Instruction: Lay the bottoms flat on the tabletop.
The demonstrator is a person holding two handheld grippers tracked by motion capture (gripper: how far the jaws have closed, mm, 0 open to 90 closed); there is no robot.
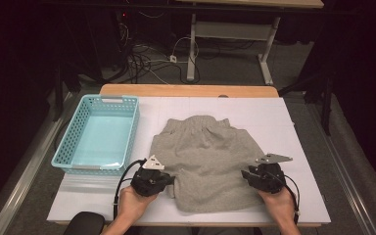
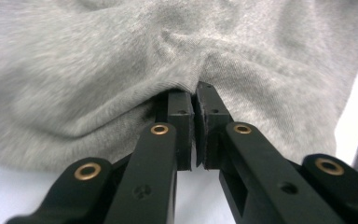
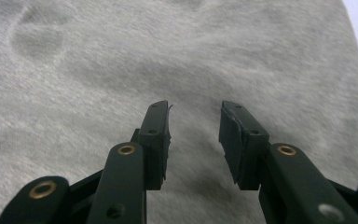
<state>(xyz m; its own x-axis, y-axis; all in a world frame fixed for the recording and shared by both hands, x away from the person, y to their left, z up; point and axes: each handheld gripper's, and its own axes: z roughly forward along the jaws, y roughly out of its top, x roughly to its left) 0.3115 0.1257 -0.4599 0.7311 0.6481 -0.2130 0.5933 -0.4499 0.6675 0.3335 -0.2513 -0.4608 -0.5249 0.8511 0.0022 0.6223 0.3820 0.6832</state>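
My left gripper (image 2: pixel 196 100) has its jaws pressed together on a pinched fold at the edge of the grey shorts (image 1: pixel 205 159), while my right gripper (image 3: pixel 193 121) holds its jaws partly open with bare cloth between them, its pads (image 3: pixel 161 133) gripping nothing. The shorts lie flat near the front edge of the white surface (image 1: pixel 293 122), waistband toward the far edge, with my left gripper at their left hem and my right gripper at their right hem. A light-blue basket (image 1: pixel 73 137) stands at the surface's left edge, just beside the shorts.
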